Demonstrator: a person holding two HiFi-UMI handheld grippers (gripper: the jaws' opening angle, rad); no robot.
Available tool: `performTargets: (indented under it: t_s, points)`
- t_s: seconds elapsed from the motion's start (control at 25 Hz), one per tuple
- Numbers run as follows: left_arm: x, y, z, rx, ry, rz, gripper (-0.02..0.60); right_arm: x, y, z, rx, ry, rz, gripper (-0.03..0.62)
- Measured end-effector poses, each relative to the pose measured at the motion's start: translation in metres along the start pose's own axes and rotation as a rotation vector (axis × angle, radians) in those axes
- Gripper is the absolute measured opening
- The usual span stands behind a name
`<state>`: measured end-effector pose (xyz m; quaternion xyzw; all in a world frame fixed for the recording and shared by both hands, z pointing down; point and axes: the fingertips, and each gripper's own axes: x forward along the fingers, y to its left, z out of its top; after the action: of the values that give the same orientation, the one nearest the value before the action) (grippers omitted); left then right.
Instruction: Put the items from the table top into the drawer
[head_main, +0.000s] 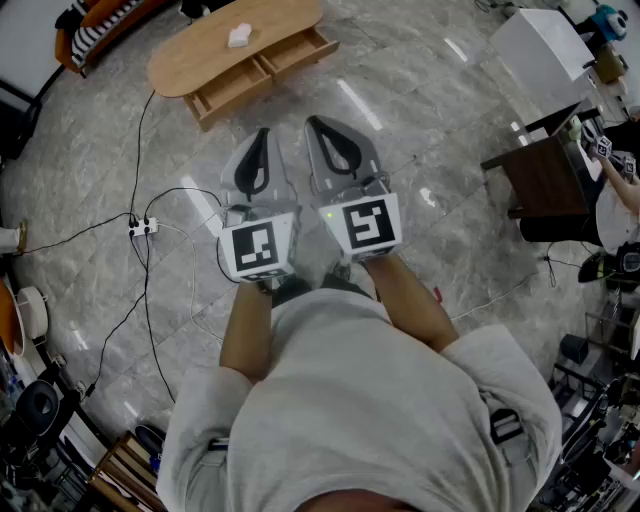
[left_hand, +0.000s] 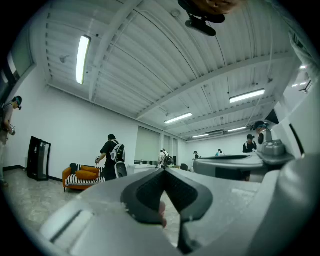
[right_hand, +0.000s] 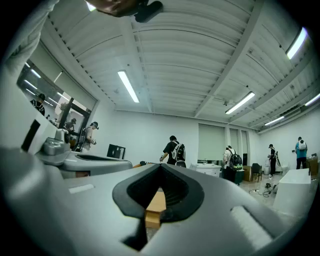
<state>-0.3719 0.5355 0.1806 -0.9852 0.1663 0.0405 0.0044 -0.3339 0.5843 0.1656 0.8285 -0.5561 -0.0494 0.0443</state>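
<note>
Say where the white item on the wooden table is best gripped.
Probably across its middle, from above: the white item is small and sits low on the table, with bare tabletop on all sides. Its exact shape is too small to tell.

The person's bare left forearm (head_main: 245, 335) and bare right forearm (head_main: 418, 305) reached forward side by side. The grey left gripper (head_main: 264, 134) and grey right gripper (head_main: 313, 123) were held level, close together, each bearing a black-and-white marker cube. Both pairs of jaws met tip to tip.
</note>
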Motion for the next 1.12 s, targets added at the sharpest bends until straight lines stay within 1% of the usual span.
performTargets:
  t_s: [0.28, 0.4, 0.56, 0.68, 0.92, 1.12]
  points:
    - [-0.004, 0.035, -0.010, -0.018, -0.015, -0.030, 0.020, 0.026, 0.030, -0.005, -0.012, -0.016, -0.012, 0.006]
    - [-0.006, 0.050, -0.012, -0.017, 0.004, -0.043, 0.020, 0.035, 0.042, -0.006, 0.009, -0.031, -0.019, 0.006]
    - [-0.002, 0.070, -0.018, -0.025, 0.023, -0.062, 0.020, 0.050, 0.049, -0.009, 0.013, -0.017, -0.047, 0.006]
    - [0.004, 0.083, -0.021, -0.040, 0.020, -0.063, 0.020, 0.060, 0.054, -0.012, 0.014, -0.001, -0.048, 0.006]
    - [0.036, 0.094, -0.023, -0.062, 0.012, -0.059, 0.020, 0.088, 0.033, -0.019, 0.009, 0.011, -0.047, 0.006]
    - [0.087, 0.102, -0.030, -0.041, 0.014, -0.049, 0.020, 0.134, 0.000, -0.026, 0.028, 0.004, -0.026, 0.006]
